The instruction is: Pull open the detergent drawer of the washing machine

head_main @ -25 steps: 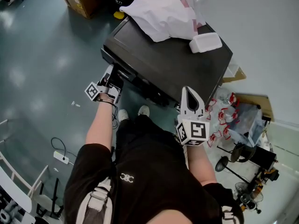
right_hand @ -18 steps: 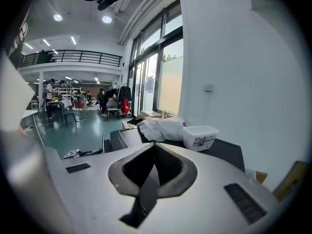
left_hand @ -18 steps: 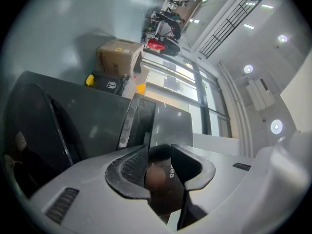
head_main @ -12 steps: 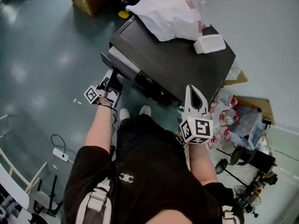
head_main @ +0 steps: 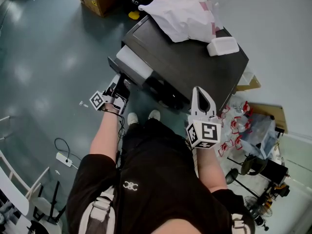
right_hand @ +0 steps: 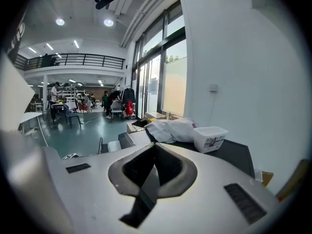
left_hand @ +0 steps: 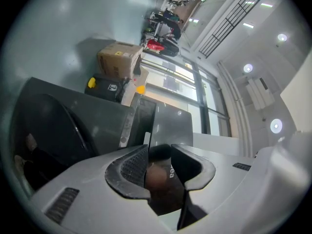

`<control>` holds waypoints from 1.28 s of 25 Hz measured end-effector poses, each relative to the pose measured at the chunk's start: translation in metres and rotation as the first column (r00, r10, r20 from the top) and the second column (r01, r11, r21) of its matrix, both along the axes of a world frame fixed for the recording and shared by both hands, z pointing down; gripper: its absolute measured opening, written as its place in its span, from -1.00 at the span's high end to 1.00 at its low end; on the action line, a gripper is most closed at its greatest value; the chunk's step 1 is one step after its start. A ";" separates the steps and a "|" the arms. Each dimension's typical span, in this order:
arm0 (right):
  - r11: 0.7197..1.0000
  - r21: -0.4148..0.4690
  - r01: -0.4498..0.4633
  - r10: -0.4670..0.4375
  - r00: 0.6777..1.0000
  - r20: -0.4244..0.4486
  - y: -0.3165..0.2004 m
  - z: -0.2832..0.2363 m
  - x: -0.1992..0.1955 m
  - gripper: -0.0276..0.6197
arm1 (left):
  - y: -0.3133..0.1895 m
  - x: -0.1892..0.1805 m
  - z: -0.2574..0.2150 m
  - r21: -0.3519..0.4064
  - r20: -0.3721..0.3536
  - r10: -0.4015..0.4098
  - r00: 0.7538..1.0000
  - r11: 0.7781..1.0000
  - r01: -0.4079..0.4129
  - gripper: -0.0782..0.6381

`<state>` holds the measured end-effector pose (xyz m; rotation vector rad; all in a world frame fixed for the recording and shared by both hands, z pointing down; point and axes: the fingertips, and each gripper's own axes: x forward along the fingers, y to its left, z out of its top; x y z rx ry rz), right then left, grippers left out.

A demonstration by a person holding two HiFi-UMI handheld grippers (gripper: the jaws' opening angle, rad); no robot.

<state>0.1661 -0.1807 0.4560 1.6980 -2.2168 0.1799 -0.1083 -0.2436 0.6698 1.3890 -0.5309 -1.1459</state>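
Detergent drawer (head_main: pixel 135 65) partly out at upper centre of head view, front panel clenched in left gripper (head_main: pixel 120 83). Right gripper (head_main: pixel 200 97) closed on nothing, right of centre. Recommended: pull straight out from washing machine (head_main: pixel 195 62), level, without twisting.
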 end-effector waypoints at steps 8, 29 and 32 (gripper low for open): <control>1.000 0.013 0.008 -0.009 1.000 0.016 0.008 -0.004 -0.011 0.91 | 0.015 -0.010 -0.001 -0.006 0.005 -0.004 1.000 1.000 0.004 0.37; 1.000 0.013 0.018 -0.018 1.000 0.018 0.022 0.001 -0.025 0.91 | 0.041 -0.028 -0.002 -0.016 0.045 0.001 0.999 1.000 0.000 0.37; 1.000 0.008 0.026 -0.027 0.999 0.019 0.021 0.002 -0.027 0.91 | 0.044 -0.030 0.000 -0.019 0.055 0.008 0.998 1.000 -0.007 0.37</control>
